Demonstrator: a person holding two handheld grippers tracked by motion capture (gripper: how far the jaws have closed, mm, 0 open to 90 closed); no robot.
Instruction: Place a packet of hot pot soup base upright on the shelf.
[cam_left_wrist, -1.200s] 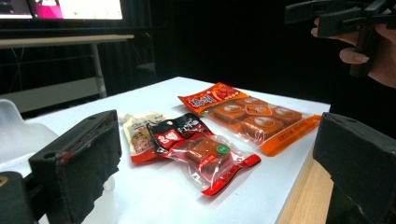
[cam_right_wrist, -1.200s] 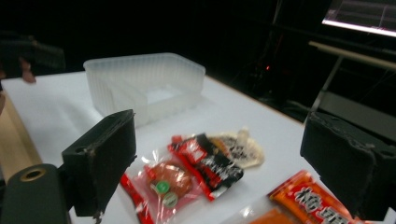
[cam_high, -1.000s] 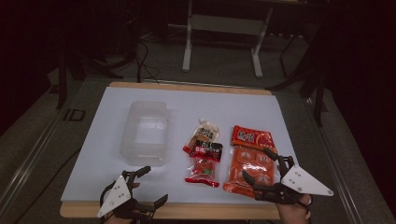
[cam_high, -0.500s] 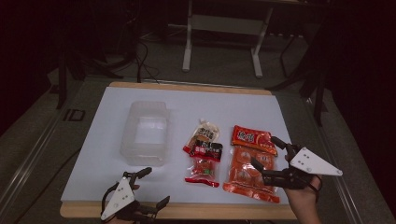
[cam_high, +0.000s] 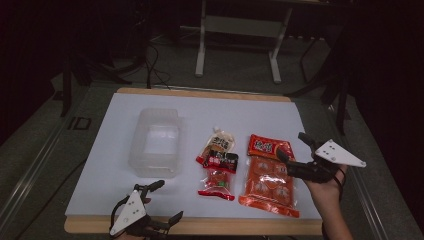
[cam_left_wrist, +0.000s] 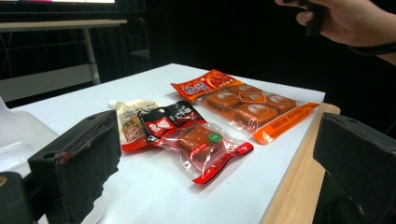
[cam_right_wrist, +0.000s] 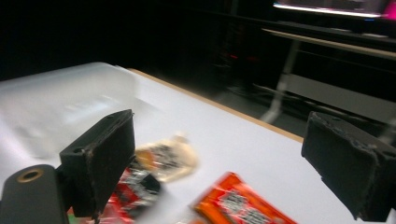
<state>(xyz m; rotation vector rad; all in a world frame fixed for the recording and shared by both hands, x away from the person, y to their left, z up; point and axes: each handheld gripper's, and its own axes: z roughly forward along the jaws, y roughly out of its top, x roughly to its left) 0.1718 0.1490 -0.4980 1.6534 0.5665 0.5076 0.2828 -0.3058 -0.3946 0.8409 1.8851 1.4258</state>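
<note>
Orange packet (cam_high: 269, 175) beneath right claw (cam_high: 292, 147)

A clear tub (cam_high: 155, 142) sits at about ten o'clock on the white table (cam_high: 115, 175). At six, two small packets (cam_high: 217, 162); at four, an orange pack (cam_high: 267, 175) under the open right gripper (cam_high: 294, 146). The left gripper (cam_high: 166, 201), jaws apart, hangs at seven.

The black two-jaw left tongs (cam_high: 167, 202) are held low, jaws spread; the black right tongs (cam_high: 291, 146) are raised, jaws wide.
</note>
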